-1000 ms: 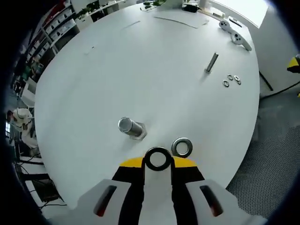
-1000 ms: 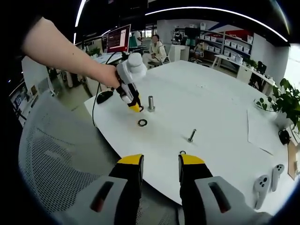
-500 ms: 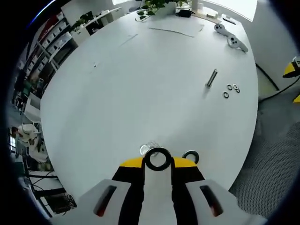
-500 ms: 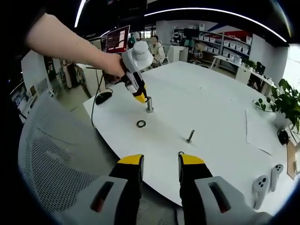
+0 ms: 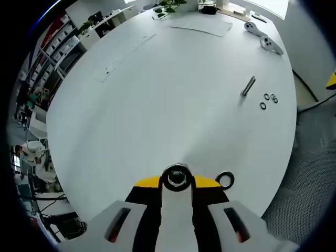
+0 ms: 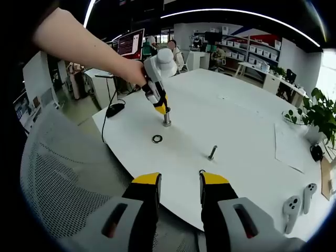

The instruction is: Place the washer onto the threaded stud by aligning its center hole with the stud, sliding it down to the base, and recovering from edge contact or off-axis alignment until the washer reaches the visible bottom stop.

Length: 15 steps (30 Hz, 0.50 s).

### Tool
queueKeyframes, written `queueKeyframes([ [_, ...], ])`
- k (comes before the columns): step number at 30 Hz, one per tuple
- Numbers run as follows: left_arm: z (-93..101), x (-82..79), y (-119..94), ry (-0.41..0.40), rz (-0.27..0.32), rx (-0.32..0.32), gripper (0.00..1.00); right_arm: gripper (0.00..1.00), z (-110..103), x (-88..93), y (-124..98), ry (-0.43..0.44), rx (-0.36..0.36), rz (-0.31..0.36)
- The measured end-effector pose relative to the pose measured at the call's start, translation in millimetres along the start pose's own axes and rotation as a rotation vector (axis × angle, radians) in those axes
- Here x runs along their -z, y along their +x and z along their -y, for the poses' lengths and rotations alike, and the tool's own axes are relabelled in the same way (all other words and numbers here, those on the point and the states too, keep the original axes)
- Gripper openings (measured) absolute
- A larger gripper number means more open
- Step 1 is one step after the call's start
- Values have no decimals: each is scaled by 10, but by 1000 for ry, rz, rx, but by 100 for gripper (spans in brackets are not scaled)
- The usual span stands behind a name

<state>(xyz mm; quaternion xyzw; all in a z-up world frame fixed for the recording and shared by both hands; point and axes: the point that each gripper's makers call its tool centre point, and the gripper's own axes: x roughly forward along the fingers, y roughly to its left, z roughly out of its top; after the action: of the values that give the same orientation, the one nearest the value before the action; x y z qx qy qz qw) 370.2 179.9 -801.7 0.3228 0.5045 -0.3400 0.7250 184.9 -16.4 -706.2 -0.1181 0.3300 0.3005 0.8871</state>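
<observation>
While upright, left claw (image 6: 162, 108) tops stud (image 6: 167, 118).

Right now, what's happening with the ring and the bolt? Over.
Left gripper shut on washer, directly over the stud. Right gripper open, idle. Spare washer beside the stud, not blocking.

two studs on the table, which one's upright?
The stud right under the left gripper, which holds a washer over its top. It stands on end; the other stud, nearer the right gripper, looks tipped over beside three small washers.
</observation>
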Motion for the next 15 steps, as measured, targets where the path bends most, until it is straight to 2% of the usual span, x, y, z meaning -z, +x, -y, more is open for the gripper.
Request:
queueKeyframes([
  [15,43,56,248,61,-58,19,19,31,1,21,8,-21,6,-12],
])
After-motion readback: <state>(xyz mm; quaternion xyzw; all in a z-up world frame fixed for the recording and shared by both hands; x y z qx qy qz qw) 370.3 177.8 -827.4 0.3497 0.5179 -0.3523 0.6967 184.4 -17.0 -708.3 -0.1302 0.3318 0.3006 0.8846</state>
